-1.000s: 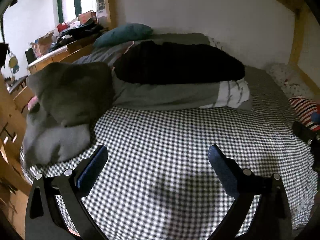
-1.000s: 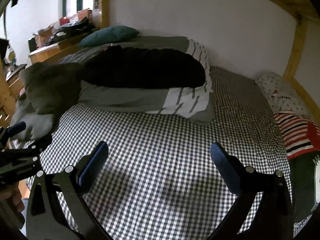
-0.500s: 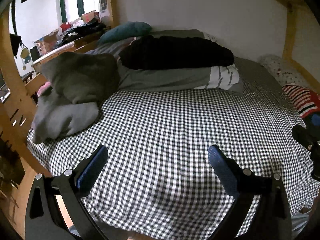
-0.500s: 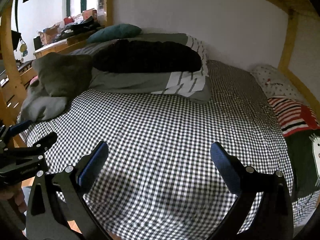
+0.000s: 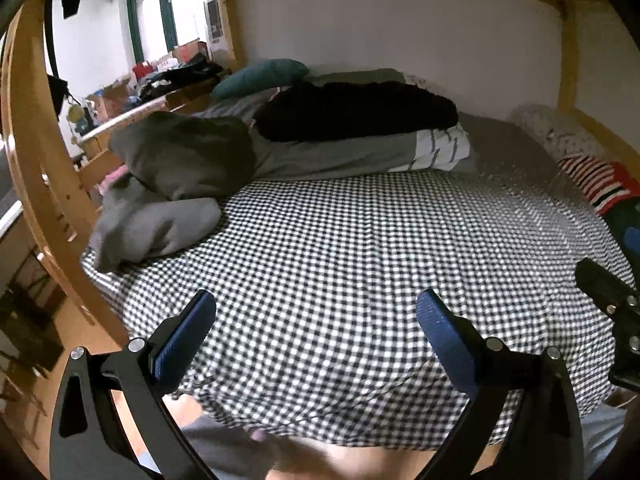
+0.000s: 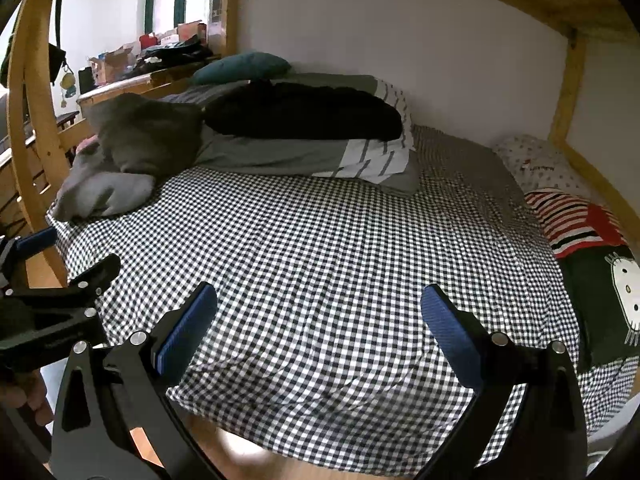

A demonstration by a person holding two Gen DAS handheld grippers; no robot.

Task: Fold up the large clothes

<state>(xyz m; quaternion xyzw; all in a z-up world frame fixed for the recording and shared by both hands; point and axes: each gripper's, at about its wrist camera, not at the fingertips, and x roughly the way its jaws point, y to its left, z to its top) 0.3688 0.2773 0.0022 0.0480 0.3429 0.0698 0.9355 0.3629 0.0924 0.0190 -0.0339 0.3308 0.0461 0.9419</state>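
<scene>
Both left tongs (image 5: pixel 312 332) and right tongs (image 6: pixel 316 326) hang with fingers wide apart, holding nothing, over the checkered bed (image 6: pixel 320 248); a grey garment (image 5: pixel 160 184) lies heaped at its far left.

Left wrist view: set off the near edge of the bed (image 5: pixel 340 240), above floor level, facing along its own tongs (image 5: pixel 316 332) toward the back wall; left bed post close at the frame's left.
Right wrist view: same near edge, stationed to the right of the other, facing the same way, slightly nearer the striped pillow (image 6: pixel 572 220).
Shared field: checked sheet (image 6: pixel 320 248), grey bundle (image 5: pixel 160 200), black garment (image 5: pixel 356 110), back wall.
Cross-sighting: right tongs (image 5: pixel 608 300) at the left view's right edge; left tongs (image 6: pixel 52 280) at the right view's left edge
</scene>
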